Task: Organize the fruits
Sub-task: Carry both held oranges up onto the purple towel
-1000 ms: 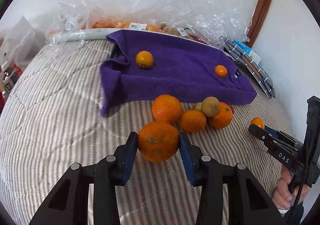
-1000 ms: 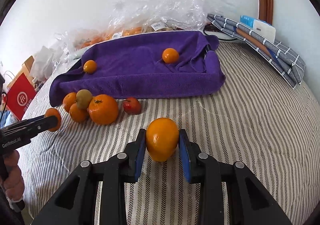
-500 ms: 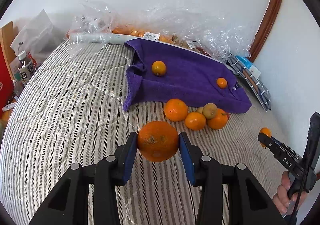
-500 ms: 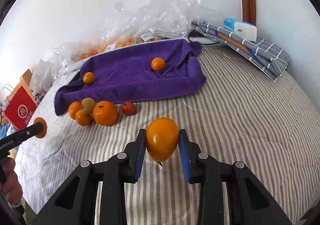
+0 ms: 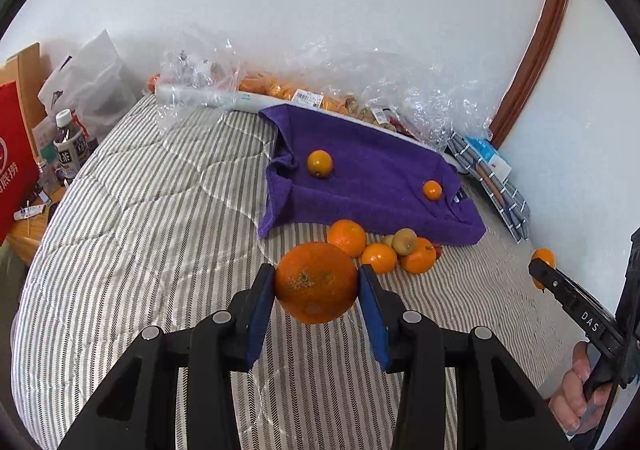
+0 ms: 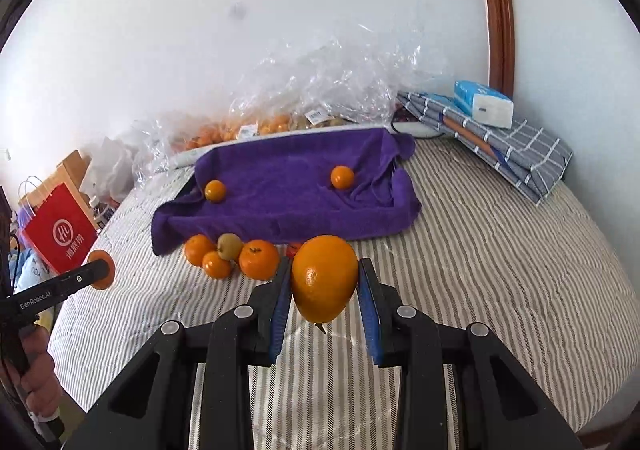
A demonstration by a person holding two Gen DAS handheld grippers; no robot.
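My left gripper (image 5: 317, 284) is shut on a large rough orange (image 5: 316, 282), held above the striped bed. My right gripper (image 6: 324, 282) is shut on a smooth oval orange (image 6: 324, 278), also lifted off the cover. A purple towel (image 5: 372, 178) lies ahead with two small oranges on it (image 5: 319, 163) (image 5: 432, 189). In front of the towel sits a cluster of several oranges (image 5: 347, 237) with a brownish-green fruit (image 5: 405, 246) on top. From the right wrist view the same cluster (image 6: 259, 259) is at left of my fingers.
Striped quilt (image 5: 140, 250) covers the bed. Crinkled clear plastic bags with more fruit (image 5: 360, 98) line the wall behind the towel. A folded checked cloth with a tissue pack (image 6: 484, 108) lies at the right. A red paper bag (image 6: 60, 238) and bottles (image 5: 68, 150) stand off the left edge.
Both grippers have risen and drawn back from the towel with their oranges; the towel and fruit cluster look smaller and farther away now.
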